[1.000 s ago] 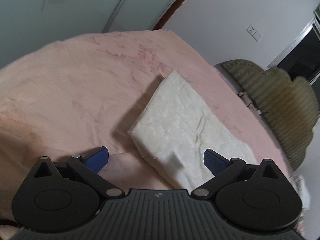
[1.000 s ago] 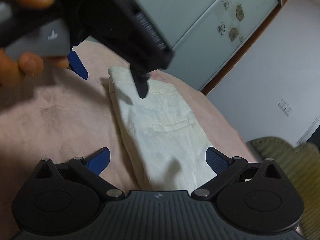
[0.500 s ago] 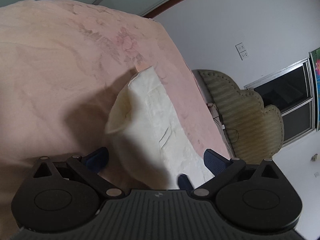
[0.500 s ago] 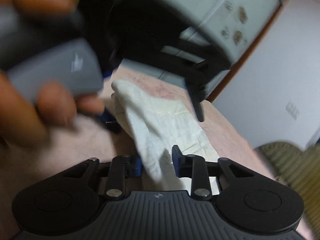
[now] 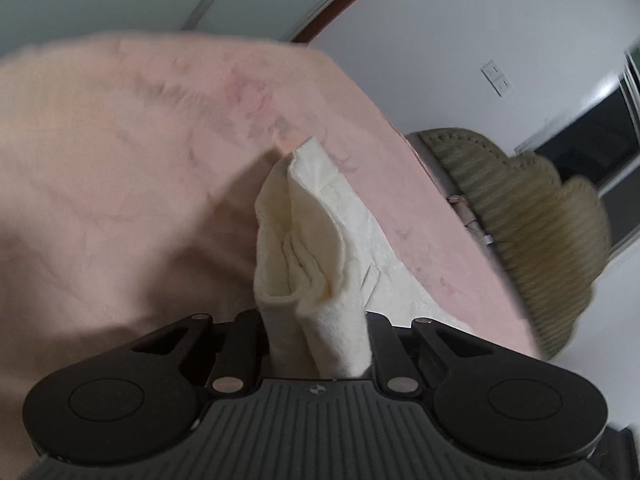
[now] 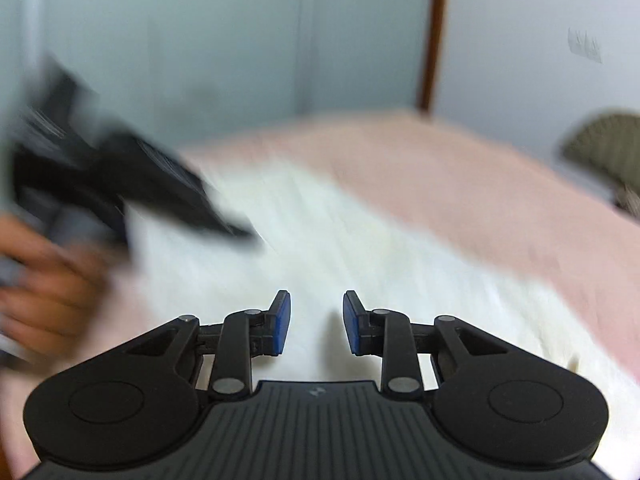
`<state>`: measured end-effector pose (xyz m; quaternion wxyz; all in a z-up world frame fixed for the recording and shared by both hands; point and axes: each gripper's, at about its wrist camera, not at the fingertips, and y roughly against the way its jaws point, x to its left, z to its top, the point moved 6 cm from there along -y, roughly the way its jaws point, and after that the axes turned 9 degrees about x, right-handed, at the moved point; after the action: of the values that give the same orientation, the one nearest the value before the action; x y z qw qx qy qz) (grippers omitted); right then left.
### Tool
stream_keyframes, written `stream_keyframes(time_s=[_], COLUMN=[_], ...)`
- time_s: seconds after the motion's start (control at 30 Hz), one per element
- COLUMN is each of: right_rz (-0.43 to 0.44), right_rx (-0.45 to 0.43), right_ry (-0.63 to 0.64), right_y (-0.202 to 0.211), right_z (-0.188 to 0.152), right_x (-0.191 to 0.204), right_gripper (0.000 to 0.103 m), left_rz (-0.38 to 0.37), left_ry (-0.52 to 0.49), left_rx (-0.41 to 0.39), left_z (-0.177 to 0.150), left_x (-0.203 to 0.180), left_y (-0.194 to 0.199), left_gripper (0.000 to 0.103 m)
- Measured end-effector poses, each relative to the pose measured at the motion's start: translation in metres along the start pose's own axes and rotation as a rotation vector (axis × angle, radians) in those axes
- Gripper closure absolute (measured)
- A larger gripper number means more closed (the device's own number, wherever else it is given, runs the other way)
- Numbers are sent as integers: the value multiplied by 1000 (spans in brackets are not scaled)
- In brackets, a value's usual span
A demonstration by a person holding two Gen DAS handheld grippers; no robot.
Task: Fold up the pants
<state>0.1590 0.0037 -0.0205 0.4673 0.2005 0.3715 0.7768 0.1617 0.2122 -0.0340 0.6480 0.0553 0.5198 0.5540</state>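
The cream pants (image 5: 312,220) lie folded on the pink bed cover (image 5: 120,160). My left gripper (image 5: 316,320) is closing its jaws, and the pants' near corner is bunched up tight between the black fingers (image 5: 248,328). In the right wrist view the pants (image 6: 360,248) spread white and blurred across the bed. My right gripper (image 6: 316,320) holds its blue pads (image 6: 280,320) a narrow gap apart, and white cloth fills that gap. The left gripper (image 6: 224,224) shows there as a black blur at the left, held by a person's hand (image 6: 44,280).
An olive padded headboard (image 5: 540,220) stands past the bed's right edge, below a dark window (image 5: 600,152). Pale wardrobe doors (image 6: 200,40) and a brown door frame (image 6: 432,40) rise behind the bed. The pink cover (image 6: 460,168) stretches bare to the right of the pants.
The left jaws went from wide open to closed on the pants' corner. The right jaws closed on the cloth half a second ago, then the gripper rolled and swung across the bed.
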Motion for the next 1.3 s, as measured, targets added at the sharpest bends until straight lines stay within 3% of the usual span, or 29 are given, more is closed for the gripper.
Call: stream_keyframes(time_s=[0.13,0.23,0.33,0.5,0.67,0.8,1.1,1.3], right_rz=[75,56,52,271,213,132,9,-38], right_rx=[-71,-128,-149,-260,-288,-273,-241,-185], right_ry=[-64,-111,-165,-326,-365,-400,-577,-690], right_y=[19,37,47,89,117,139,162,157], right_z=[14,26,36,27,-3,-49,-124,-158], right_x=[-18,-43,-71,-103,-149,-181,-234,-254], right_gripper=[74,74,74,72,71,71,71,71], left_rz=[59,70,42,-25,-104,-136,-163,-137], left_ry=[-199,-369,-487,-569,-616,-661,-825,-875], left_rx=[-132,-222,-258,-239,-156,-83,50,103], left_z=[-8,-19,-34,-62,-94,-130,-224,-261], left_x=[-44,-94,-141,-201,-250,-284,-332,-339], left_y=[28,50,60,51,25,-5,-67,-97], left_gripper=[90,90,90,89,90,90,89,85])
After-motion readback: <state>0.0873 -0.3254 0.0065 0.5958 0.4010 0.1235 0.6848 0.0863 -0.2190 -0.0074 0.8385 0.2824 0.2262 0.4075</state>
